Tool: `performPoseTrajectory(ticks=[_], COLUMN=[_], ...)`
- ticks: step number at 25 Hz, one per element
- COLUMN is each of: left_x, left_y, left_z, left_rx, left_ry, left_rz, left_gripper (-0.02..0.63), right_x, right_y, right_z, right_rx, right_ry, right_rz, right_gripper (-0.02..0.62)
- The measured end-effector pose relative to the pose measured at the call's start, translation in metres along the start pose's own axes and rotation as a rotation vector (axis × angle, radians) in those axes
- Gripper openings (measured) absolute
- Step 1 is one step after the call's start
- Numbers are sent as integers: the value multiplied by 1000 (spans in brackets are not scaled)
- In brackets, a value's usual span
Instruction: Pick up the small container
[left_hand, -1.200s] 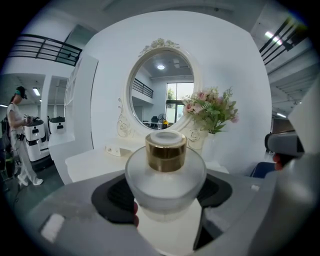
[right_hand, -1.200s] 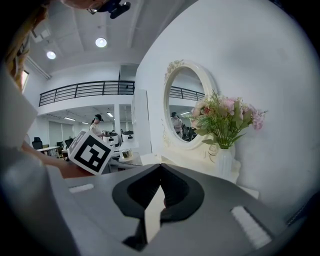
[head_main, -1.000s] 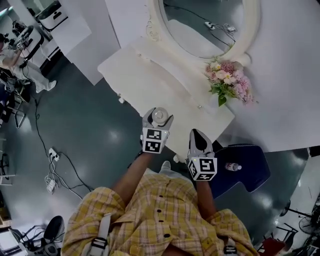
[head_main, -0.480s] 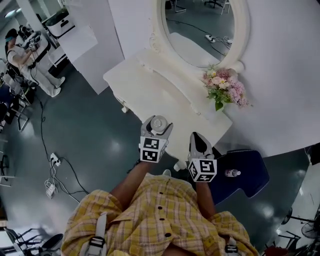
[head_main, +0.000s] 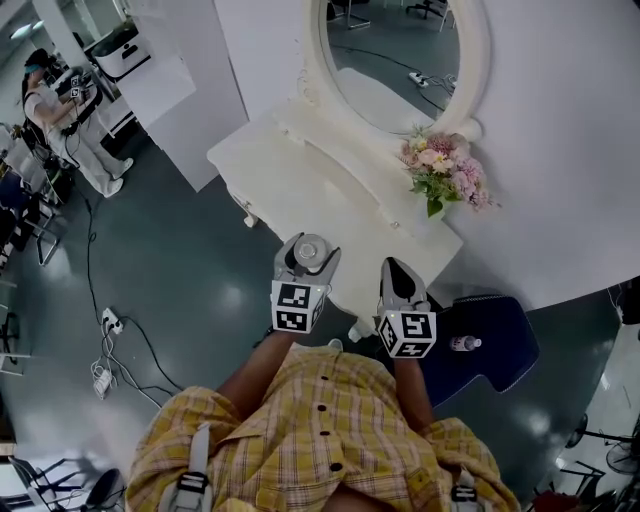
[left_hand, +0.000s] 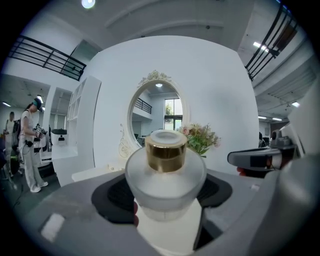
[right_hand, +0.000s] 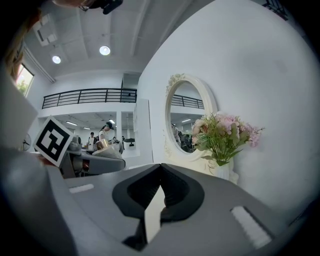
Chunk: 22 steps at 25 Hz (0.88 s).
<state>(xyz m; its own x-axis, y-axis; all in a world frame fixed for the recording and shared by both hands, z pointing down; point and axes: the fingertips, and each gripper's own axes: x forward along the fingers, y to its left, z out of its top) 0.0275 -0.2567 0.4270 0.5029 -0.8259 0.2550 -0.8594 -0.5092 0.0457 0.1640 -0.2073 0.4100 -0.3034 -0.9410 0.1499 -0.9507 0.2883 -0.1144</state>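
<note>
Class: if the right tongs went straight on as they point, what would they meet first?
Likely the table beneath the mirror; the right tongs, shut, point just left of the flowers. Depth is unclear.

The person is wearing a yellow plaid shirt (head_main: 300, 440) with dark buttons (head_main: 322, 407) and grey straps (head_main: 191, 478); the grey left claw (head_main: 307, 247) and right claw (head_main: 396, 270) are carrying black-marked white cubes (head_main: 295, 306).

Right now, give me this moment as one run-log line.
left tongs: shut on small container | right tongs: shut, empty | small container: upright, at near edge of dressing table
</note>
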Motion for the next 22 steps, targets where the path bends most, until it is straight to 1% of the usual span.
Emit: performPoseTrajectory(ticks=[3,12,22], left_x=[-4,-14,-16], left_y=[-1,8,14], left_z=[4,-4,-8], left_rx=[2,-14,-13], left_ry=[-13,-28,-43], left_rz=[4,37,52], left_gripper=[345,345,345], right_x=[1,5,12], right_y=[-1,6,5], right_z=[4,12,7], right_rx=[-1,-15,-16], right_ry=[-13,-27,-14], right_rz=[6,37,54], right_gripper=[2,2,2])
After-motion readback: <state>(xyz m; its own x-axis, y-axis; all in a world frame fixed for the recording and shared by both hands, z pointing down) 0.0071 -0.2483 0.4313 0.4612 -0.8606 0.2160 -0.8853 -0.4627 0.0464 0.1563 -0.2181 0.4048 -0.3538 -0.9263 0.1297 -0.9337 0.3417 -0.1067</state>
